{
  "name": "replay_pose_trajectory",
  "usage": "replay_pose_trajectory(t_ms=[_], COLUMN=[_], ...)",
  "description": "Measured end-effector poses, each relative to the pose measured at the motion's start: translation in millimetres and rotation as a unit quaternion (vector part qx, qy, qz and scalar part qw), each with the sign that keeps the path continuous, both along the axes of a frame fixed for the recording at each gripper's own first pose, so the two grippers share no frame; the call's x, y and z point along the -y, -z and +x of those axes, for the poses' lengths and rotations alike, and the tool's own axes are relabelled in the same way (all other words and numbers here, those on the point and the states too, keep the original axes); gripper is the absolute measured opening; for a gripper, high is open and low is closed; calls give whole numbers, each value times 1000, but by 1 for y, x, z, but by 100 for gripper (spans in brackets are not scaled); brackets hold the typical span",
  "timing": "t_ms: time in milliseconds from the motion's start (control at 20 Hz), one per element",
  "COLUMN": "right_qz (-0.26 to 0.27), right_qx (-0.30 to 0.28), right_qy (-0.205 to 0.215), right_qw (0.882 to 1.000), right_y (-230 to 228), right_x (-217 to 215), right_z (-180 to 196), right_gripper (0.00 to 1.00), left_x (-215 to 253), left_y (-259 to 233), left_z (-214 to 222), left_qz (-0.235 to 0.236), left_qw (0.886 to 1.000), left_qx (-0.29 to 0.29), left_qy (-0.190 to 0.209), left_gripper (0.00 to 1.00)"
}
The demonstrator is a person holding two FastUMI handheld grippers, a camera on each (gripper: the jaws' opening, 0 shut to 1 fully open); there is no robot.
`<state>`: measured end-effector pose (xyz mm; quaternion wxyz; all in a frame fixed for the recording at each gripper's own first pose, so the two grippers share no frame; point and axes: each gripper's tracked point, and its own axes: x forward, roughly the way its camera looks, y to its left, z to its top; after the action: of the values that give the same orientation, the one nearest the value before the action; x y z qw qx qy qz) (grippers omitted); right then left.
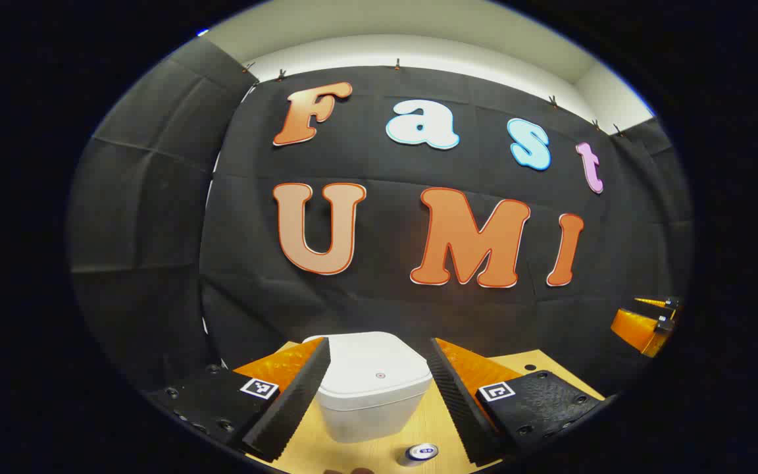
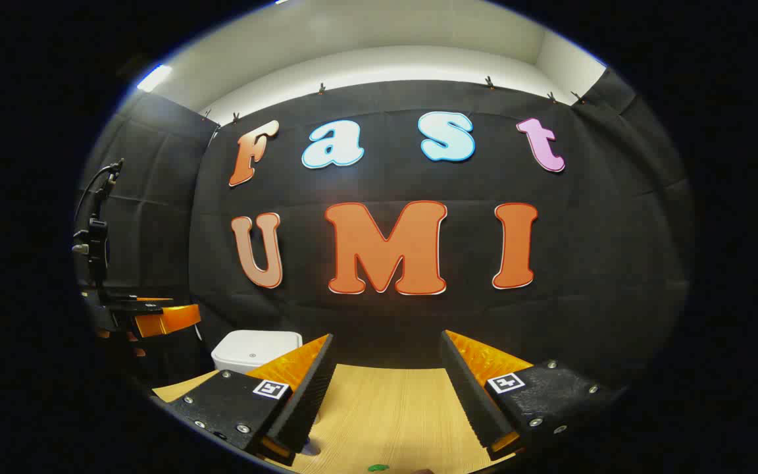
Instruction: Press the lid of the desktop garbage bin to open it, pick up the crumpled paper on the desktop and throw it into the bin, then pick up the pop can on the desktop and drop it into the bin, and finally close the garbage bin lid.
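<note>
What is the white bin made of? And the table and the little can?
The bin looks like smooth matte plastic: even white, rounded corners, soft sheen. The table seems to be pale wood or wood-look laminate, going by its fine straight grain lines. The can is probably metal, since its top glints silvery.

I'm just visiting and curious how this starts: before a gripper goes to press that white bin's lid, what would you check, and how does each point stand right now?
1. Bin lid shut, ready to be pressed: ok. The white garbage bin sits on the wooden desktop with its lid down.
2. Left gripper free to press: ok. It is open, holds nothing, and the bin stands straight ahead between its fingers.
3. Right gripper free: ok. Open, empty, over bare desktop.
4. Pop can located: ok. It stands in front of the bin, apart from it.
5. Crumpled paper located: cannot tell.
6. Exact press spot: cannot tell. A small mark shows on the lid; whether it is the latch is unclear.
</note>
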<state>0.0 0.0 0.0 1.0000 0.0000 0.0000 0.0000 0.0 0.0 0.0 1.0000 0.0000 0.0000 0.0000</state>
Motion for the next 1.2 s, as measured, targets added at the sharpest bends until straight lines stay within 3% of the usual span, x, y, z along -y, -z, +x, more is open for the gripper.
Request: replay_pose_trajectory(t_ms=[450,1200], right_qz=[4,3], right_qx=[-8,-11], right_qy=[-7,-13], right_qw=[1000,1000], right_y=[2,3], right_x=[-6,-7], right_z=[14,26], right_gripper=[93,93], left_x=[19,7], left_y=[5,1], left_z=[9,14], left_qz=[1,-4], left_qw=[1000,1000], left_qx=[-7,0], left_qy=[28,4], left_gripper=[94,94])
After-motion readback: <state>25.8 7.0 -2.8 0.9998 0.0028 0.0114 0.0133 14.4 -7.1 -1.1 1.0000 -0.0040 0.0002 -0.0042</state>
